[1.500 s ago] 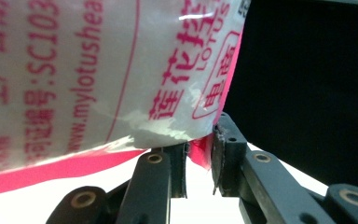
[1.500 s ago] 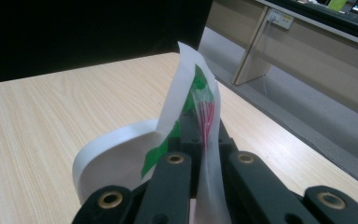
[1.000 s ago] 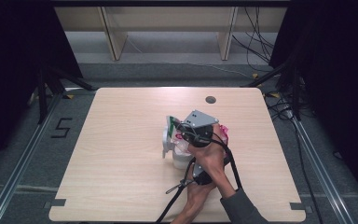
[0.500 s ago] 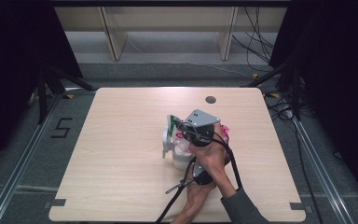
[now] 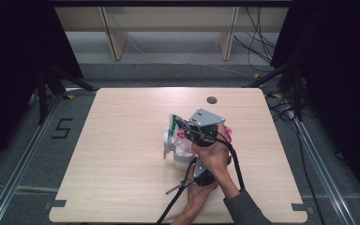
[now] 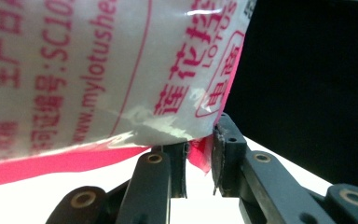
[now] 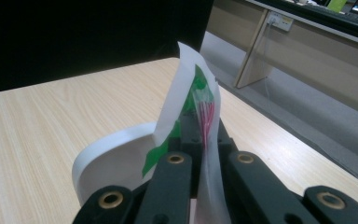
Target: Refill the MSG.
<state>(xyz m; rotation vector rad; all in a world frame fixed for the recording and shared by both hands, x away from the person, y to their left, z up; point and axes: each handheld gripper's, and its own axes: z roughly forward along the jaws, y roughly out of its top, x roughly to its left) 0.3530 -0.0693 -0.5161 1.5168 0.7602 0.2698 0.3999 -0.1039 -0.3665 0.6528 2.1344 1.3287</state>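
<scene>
Clearly both tools already have hold of a plastic bag [image 5: 180, 133] printed in pink and green, which sits just right of the table's [image 5: 122, 154] centre, over a white bowl-like dish [image 5: 180, 159]. Seen from above, the right tool [image 5: 183, 127] reaches in toward ten o'clock and the left tool [image 5: 193, 165] comes up from six o'clock beneath it, the two hands crossed close together.

Along the left tool [image 6: 199, 161], the jaws stand nearly together, pinching the pink bottom edge of the bag [image 6: 121, 70], whose clear film with pink lettering hangs up and to nine o'clock. Along the right tool [image 7: 200, 133], the jaws are clamped flat on a green and white edge of the bag [image 7: 191, 93], which stands up toward twelve o'clock, with the rim of the dish [image 7: 107, 154] just below at eight o'clock.

Gripping looks done. Still left, I judge, is pulling the two edges apart to open or tip the bag over the dish; whether anything is in the dish cannot be told.
</scene>
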